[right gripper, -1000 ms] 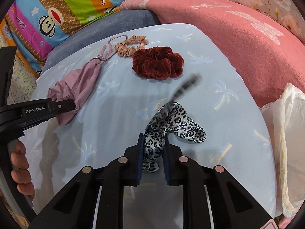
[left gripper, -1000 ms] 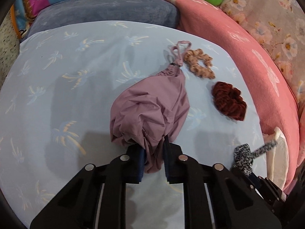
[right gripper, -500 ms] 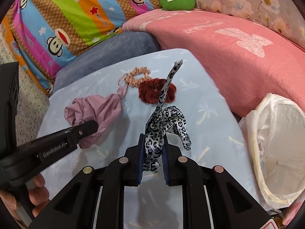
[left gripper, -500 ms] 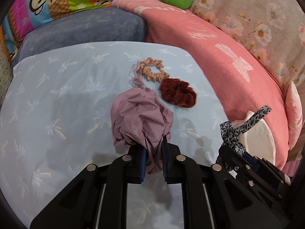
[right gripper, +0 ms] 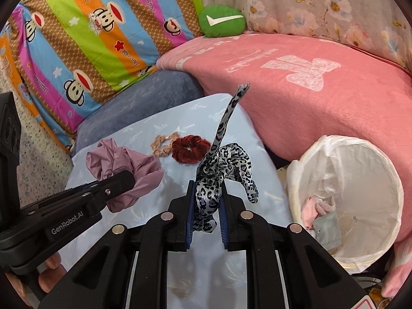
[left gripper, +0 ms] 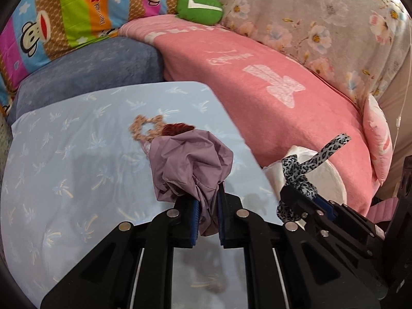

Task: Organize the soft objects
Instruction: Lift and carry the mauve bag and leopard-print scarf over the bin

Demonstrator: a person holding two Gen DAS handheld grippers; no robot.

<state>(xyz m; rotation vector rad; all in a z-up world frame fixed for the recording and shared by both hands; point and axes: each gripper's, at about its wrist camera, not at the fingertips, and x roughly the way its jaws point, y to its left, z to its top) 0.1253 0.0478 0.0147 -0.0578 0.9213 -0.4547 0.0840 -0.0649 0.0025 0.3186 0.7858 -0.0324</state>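
Lying beyond lifted mauve pouch (left gripper: 190, 164), beige scrunchie (left gripper: 145, 128), maroon scrunchie (right gripper: 190, 148)

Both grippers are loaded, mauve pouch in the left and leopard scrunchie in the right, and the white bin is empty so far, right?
Not empty: the right wrist view shows pink and grey fabric already inside the white bin. The left gripper does hold the mauve pouch, the right gripper the leopard scrunchie.
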